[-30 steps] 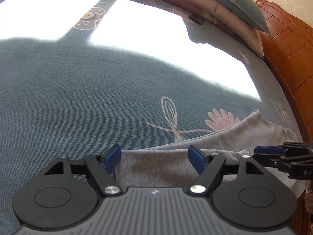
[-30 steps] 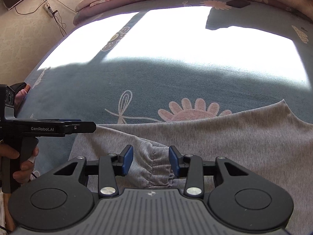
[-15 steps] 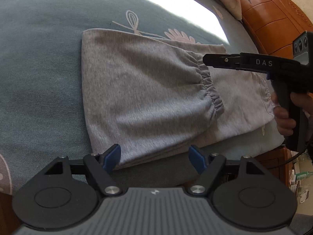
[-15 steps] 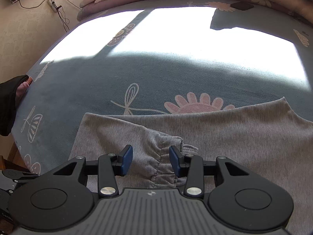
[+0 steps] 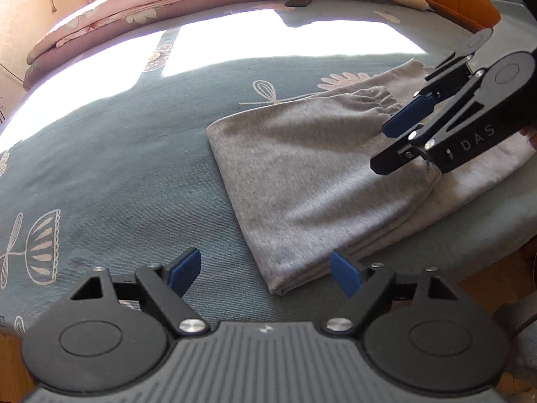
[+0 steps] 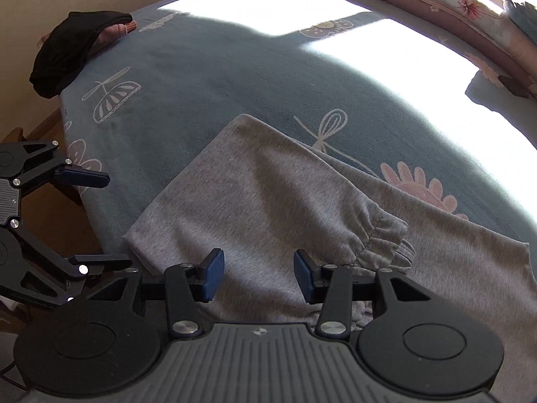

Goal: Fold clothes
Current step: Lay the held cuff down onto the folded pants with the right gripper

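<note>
Left tongs (image 5: 265, 273): wide apart and holding nothing, low in the middle of the left view, just above the near corner of the grey clothes.
Right tongs (image 6: 258, 275): a small gap between the blue tips, empty, hanging over the grey clothes low in the right view.
Grey clothes (image 5: 312, 181): folded flat on the bed, right of middle in the left view, with a bunched cuff (image 6: 382, 235) on top.
Bed (image 5: 117, 168): blue sheet with flower drawings, bright sun patch near the top.
Black cloth (image 6: 70, 50): upper left of the right view, at the bed's edge.
</note>
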Demonstrator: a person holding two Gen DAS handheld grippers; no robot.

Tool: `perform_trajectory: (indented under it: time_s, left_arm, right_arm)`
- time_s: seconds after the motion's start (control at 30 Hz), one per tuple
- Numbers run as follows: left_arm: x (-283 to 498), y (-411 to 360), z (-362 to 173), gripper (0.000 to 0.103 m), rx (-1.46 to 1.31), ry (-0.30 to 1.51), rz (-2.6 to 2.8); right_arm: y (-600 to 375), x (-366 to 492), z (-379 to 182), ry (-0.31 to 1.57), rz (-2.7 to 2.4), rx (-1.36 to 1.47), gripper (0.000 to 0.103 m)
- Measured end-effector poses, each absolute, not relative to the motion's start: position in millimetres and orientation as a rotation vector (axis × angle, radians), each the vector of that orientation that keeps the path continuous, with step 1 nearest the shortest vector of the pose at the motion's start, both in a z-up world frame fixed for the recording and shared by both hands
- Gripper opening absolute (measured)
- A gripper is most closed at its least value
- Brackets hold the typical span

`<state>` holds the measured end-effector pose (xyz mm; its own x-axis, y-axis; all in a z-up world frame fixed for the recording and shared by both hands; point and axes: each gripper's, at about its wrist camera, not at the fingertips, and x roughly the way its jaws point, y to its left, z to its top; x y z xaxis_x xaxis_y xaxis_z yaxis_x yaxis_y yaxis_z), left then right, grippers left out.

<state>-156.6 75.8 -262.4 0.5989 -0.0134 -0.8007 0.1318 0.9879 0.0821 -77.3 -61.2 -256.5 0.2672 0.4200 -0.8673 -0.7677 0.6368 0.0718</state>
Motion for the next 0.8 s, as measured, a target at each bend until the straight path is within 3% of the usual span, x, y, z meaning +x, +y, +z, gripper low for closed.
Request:
perform_trajectory:
  time_s: [0.17, 0.4, 0.5, 0.63, 0.8]
  left_arm:
    - [-150, 74, -264, 0.084, 0.043, 0.867, -0.082]
    - [-142, 48, -282, 0.087, 0.183, 0.918, -0.196]
    - [-144, 49, -274, 0.088, 0.180, 0.898, -0.228]
    - [-134, 47, -265, 0.096, 0.141, 0.859, -0.306]
    - [-114, 33, -293, 0.095, 0.160, 1.029, -0.367]
  right_arm:
    - [-64, -86, -258, 1.015, 0.815, -0.419, 0.051]
    - [-89, -82, -277, 1.142, 0.761, -0.315, 0.056]
    - [-100, -78, -260, 1.102, 0.734, -0.217, 0.056]
    - [-113, -67, -259, 1.081, 0.702, -0.151, 0.057]
    - [-119, -55, -281, 1.145, 0.652, -0.081, 0.058]
